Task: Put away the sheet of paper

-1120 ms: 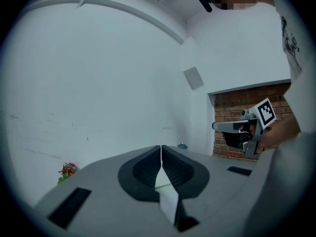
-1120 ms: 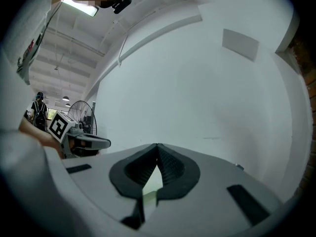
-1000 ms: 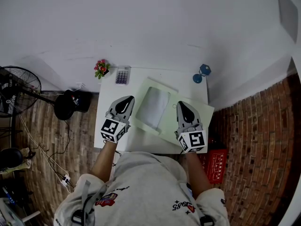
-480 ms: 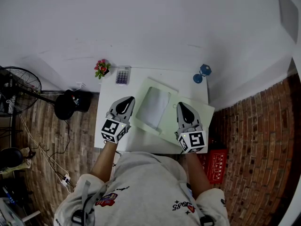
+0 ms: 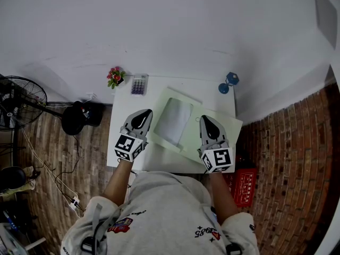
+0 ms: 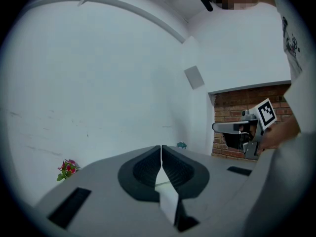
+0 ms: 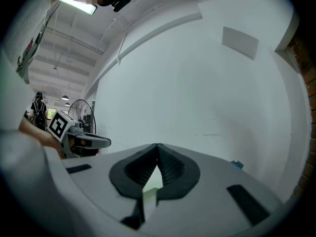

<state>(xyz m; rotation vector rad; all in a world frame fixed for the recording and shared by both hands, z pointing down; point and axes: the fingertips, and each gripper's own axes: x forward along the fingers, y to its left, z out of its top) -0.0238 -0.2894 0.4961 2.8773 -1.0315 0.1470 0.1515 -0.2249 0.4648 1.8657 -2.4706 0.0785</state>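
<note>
Nothing has shifted in the last second. My left gripper (image 5: 144, 112) and right gripper (image 5: 204, 118) hover over the white bench (image 5: 121, 102), both closed tight on nothing. The white rectangular sheet of paper (image 5: 173, 122) lies between them on what looks like a pale green card folder (image 5: 192, 135). It could be freshly laid there or waiting for pickup.

The left gripper (image 5: 144, 112) and right gripper (image 5: 205, 118) have pale grey shells tapering forward to black ribbed pads (image 6: 143, 168); at each rear sits a marker cube (image 5: 128, 145) of black-and-white squares; the person wears a light grey short-sleeved T-shirt (image 5: 159, 206); red and dark prints (image 5: 121, 223) mark it.
</note>
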